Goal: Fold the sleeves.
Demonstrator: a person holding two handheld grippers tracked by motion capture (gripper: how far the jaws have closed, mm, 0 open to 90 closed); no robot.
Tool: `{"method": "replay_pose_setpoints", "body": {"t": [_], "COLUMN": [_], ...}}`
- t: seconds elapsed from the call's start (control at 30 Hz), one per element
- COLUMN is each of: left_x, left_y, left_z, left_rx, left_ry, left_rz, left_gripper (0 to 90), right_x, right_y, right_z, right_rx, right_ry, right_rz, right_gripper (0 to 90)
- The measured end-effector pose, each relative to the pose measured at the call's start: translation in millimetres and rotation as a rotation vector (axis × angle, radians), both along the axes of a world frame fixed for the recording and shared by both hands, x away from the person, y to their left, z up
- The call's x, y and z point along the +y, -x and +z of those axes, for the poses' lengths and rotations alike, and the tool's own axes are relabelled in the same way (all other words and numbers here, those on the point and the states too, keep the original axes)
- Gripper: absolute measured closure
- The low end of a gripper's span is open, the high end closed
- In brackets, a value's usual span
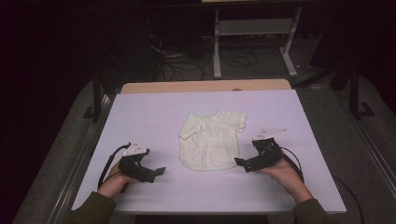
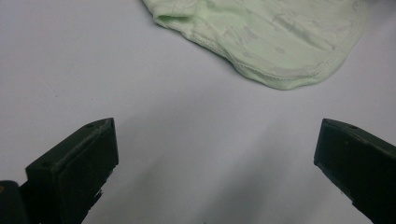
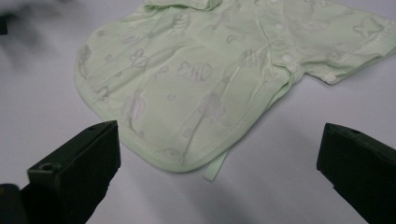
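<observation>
White table (image 1: pixel 140 112) in a dark room, a pale green baby shirt (image 1: pixel 210 140) lying flat at its middle.
Both hands rest low at the near edge: left gripper (image 1: pixel 159 171) and right gripper (image 1: pixel 239 162) flank the hem, angled inward, jaws spread wide, holding nothing.

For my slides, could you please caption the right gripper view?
Open hand-held gripper poised before a pale green printed baby shirt lying flat.

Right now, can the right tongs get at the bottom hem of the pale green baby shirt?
Probably yes. The right tongs stand open just off the pale green baby shirt, its hem lying flat on the white table between the jaws, nothing in between.
</observation>
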State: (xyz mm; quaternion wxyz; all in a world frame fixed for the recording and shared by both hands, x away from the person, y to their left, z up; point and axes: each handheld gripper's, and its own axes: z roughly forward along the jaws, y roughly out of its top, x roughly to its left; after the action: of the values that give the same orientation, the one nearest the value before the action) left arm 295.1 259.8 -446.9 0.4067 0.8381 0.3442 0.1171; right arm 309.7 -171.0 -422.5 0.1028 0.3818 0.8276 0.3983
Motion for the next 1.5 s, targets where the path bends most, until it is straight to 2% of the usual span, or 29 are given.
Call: {"method": "replay_pose_setpoints", "body": {"t": [0.5, 1.5], "left_x": [-0.1, -1.5], "left_y": [-0.3, 0.3], "left_z": [-0.3, 0.1], "left_rx": [0.009, 0.010], "left_ry": [0.016, 0.015], "left_rz": [-0.004, -0.014], "left_gripper": [0.0, 0.0], "right_x": [-0.8, 1.8], "right_y": [-15.6, -51.6], "right_z": [7.0, 17.8], "right_rx": [-0.015, -0.040], "right_ry": [0.000, 0.005], "right_rz": [-0.014, -0.053], "right_gripper": [0.0, 0.0]}}
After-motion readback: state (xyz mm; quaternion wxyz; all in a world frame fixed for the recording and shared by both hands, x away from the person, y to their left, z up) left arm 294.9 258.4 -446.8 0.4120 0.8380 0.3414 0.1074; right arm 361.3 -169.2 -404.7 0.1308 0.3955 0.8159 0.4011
